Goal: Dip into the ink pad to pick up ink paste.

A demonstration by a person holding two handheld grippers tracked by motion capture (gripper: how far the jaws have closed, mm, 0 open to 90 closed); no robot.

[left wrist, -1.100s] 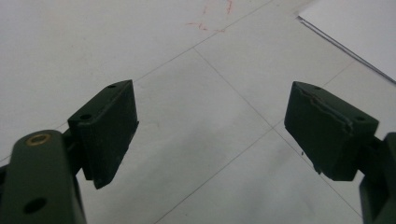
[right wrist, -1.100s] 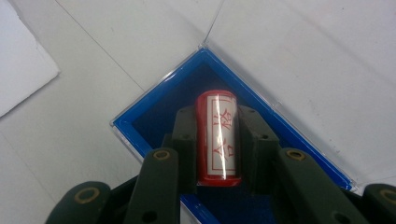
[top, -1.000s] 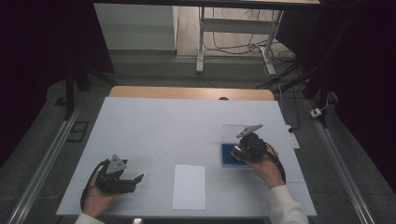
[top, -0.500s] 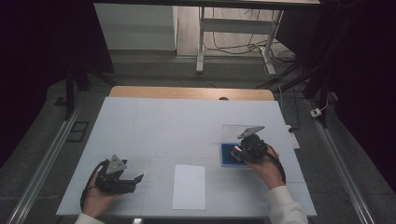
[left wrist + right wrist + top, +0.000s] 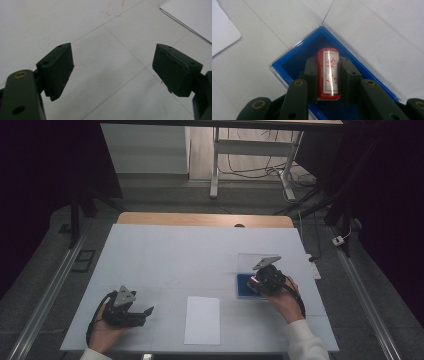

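A red cylindrical stamp (image 5: 328, 73) with a white label of red characters lies between my right gripper's (image 5: 327, 65) jaws, which are shut on it over a blue ink pad (image 5: 294, 61) in a clear plastic case. From above, that gripper (image 5: 255, 282) sits at the right of the table on the blue pad (image 5: 243, 285), whose clear lid (image 5: 248, 262) lies open behind it. My left gripper (image 5: 148, 311) rests at the near left, pointing right. Its jaws stand wide apart over bare table, and the gripper (image 5: 112, 68) holds nothing. A white sheet of paper (image 5: 202, 320) lies between the two hands.
The white tabletop (image 5: 190, 255) has faint grid lines and small red marks (image 5: 110, 10). A corner of the paper (image 5: 192, 15) shows at the upper right of the left gripper view. A wooden strip (image 5: 200, 219) edges the far side. Table legs and cables stand beyond.
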